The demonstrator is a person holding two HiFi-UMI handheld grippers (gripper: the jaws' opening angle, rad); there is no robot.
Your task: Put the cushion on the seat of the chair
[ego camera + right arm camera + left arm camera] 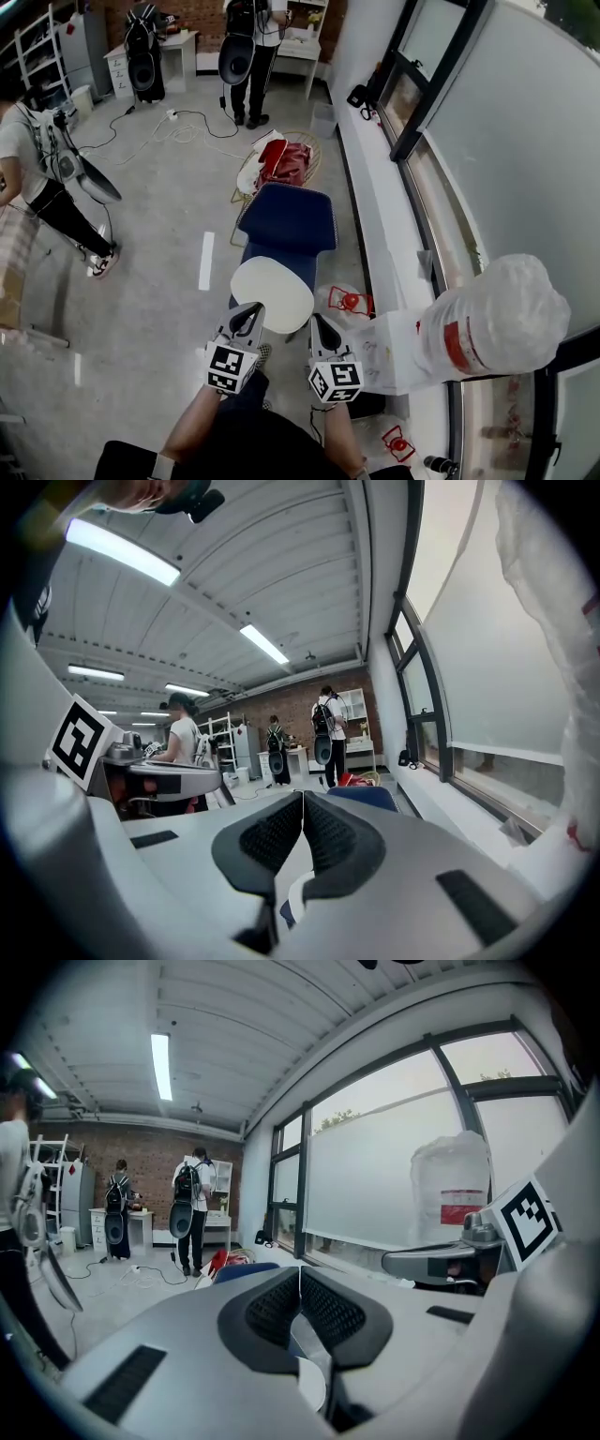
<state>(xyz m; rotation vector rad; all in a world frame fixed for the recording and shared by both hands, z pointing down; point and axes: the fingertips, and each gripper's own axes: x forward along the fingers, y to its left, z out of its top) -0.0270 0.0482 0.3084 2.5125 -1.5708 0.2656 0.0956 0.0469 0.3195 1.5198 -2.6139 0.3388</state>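
Observation:
A blue chair (287,219) stands on the grey floor ahead of me, beside the window ledge. A white oval cushion (272,291) hangs over the chair's near edge. My left gripper (251,312) pinches the cushion's near left rim and my right gripper (318,324) its near right rim. In the left gripper view the left gripper (300,1283) has its black pads pressed together, with a strip of the white cushion (312,1382) below them and the chair (246,1267) beyond. The right gripper (303,808) looks the same, pads together over the white cushion (298,885).
A wicker basket (312,153) with red cloth stands just behind the chair. A long white window ledge (375,202) runs along the right, with a large wrapped bottle (492,314) near me. Red wire objects (349,300) lie by the chair. People stand at the back and left.

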